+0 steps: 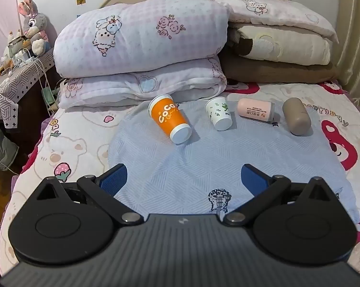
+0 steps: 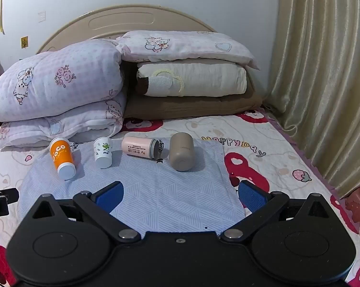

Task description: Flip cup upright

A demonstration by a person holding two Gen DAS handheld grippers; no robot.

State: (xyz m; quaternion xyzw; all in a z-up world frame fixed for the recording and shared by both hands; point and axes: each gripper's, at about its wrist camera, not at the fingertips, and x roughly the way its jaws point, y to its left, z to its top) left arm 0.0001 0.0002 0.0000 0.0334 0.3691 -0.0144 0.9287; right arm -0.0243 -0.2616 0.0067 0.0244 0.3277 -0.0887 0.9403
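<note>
Four cups lie on their sides in a row on a blue cloth (image 1: 204, 162) spread over the bed (image 1: 67, 143). From the left claw (image 1: 184, 179), the orange cup (image 1: 168, 119) is at 12 o'clock, a bit to the left, with its white bottom toward the camera. The white cup (image 1: 218, 113) with green prints is just right of it, bottom toward the camera too. The pink cup (image 1: 255, 109) lies sideways at about 1 o'clock, its gray end pointing right. The tan cup (image 1: 296, 116) is farthest right, near 2 o'clock.

From the right claw (image 2: 181, 195), the tan cup (image 2: 182, 151) is at 12 o'clock. The pink cup (image 2: 139, 147) is just left of it. The white cup (image 2: 103, 152) is at about 11 o'clock, and the orange cup (image 2: 61, 157) is near 10 o'clock.

Both claws are spread wide and hold nothing. Each one hangs over the near part of the blue cloth, well apart from the cups.

Behind the cups sit folded blankets (image 1: 141, 55) and pillows (image 2: 192, 71) against the headboard (image 2: 122, 21). A curtain (image 2: 323, 83) hangs at 2 o'clock in the right view. A toy bunny (image 1: 34, 26) sits on a side table (image 1: 14, 83) at 10 o'clock in the left view.
</note>
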